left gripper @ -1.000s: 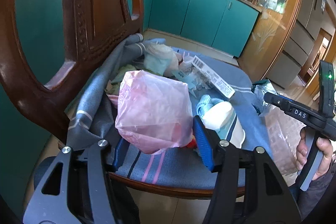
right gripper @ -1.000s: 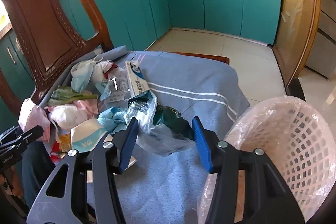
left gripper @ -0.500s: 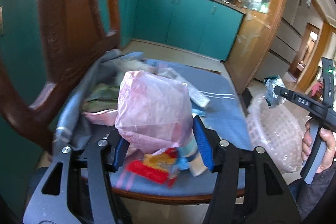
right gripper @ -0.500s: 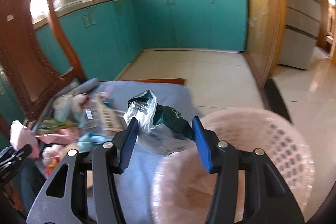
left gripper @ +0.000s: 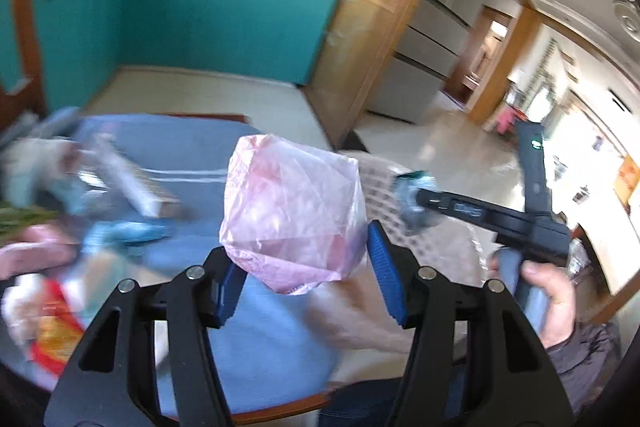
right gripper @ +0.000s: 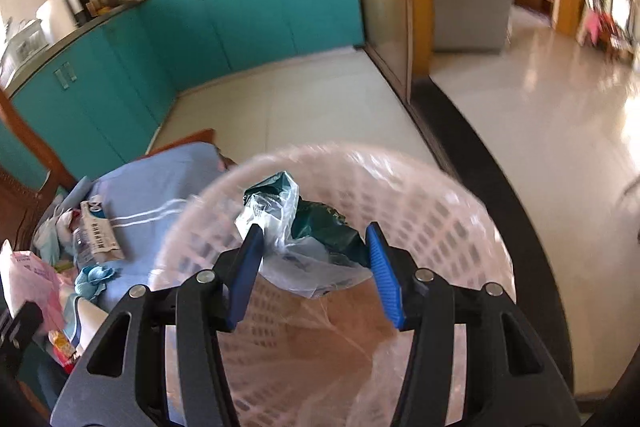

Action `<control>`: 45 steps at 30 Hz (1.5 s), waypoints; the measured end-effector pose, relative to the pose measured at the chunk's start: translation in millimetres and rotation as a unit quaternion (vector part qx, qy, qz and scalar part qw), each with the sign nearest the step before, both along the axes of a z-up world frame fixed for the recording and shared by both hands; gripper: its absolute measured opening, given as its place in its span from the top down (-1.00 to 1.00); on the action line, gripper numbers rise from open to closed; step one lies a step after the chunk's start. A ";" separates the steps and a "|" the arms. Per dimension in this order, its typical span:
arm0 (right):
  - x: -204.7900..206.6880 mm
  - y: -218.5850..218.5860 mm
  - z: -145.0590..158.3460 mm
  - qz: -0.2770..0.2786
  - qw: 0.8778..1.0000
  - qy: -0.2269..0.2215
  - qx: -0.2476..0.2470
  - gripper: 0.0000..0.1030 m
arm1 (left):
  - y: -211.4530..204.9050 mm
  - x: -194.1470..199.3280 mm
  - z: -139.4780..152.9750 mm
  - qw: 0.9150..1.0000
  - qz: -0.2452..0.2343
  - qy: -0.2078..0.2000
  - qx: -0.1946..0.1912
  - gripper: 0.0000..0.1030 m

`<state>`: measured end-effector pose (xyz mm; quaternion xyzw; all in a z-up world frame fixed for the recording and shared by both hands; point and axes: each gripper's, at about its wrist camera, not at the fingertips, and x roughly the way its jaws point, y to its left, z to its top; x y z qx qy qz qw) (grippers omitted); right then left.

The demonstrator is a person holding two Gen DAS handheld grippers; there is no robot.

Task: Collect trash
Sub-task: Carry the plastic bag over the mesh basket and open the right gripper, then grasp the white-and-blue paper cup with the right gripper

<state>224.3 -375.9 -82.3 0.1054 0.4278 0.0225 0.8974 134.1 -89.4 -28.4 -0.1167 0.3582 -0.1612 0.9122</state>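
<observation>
Item 1, nearest, lower centre of the left wrist view: left gripper point(left gripper: 306, 273), clenched on a crumpled pink plastic bag point(left gripper: 294, 217). The bag has been lifted clear of the blue cloth point(left gripper: 256, 339) it lay on a second ago and now hangs between the blue pads, swung toward the right of the frame.

Item 2, lower centre of the right wrist view: right gripper point(right gripper: 314, 267), grasping a clear plastic bag with dark green wrapper point(right gripper: 308, 231). A second ago this bundle sat over the cloth; it is now directly above the mouth of the pink lattice waste basket point(right gripper: 440, 211), which has a thin liner. Judgement: the right load is placed for release, and the drop is the next step.

Item 3, right of the left wrist view: the right hand point(left gripper: 548, 299) on its handle, the bundle at its tip over the basket rim point(left gripper: 374, 183).

Item 4, left of both views: remaining litter on the cloth, namely a white carton with barcode point(right gripper: 100, 233), a light-blue crumple point(right gripper: 94, 277), a red and yellow wrapper point(left gripper: 52, 331). The left view is motion-blurred here, so further pieces cannot be named with confidence.

Item 5, far: teal cabinets point(right gripper: 248, 11), pale tiled floor point(right gripper: 320, 99).

Status: two pieces in transit, none of these yet released; several still to collect.
</observation>
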 end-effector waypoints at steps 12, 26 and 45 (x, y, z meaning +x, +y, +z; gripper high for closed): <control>-19.9 -37.9 14.2 -0.086 0.991 -0.073 0.074 -0.38 | -65.1 20.3 -28.3 0.997 -0.074 0.022 0.031 -0.65; -37.0 142.3 8.0 0.237 0.968 -0.081 0.032 -0.40 | 145.3 -50.1 2.2 0.952 0.288 0.012 0.101 -0.81; -60.2 294.8 -52.9 0.380 0.921 -0.045 -0.069 -0.53 | 205.6 -110.8 -5.7 0.923 0.372 0.048 0.091 -0.87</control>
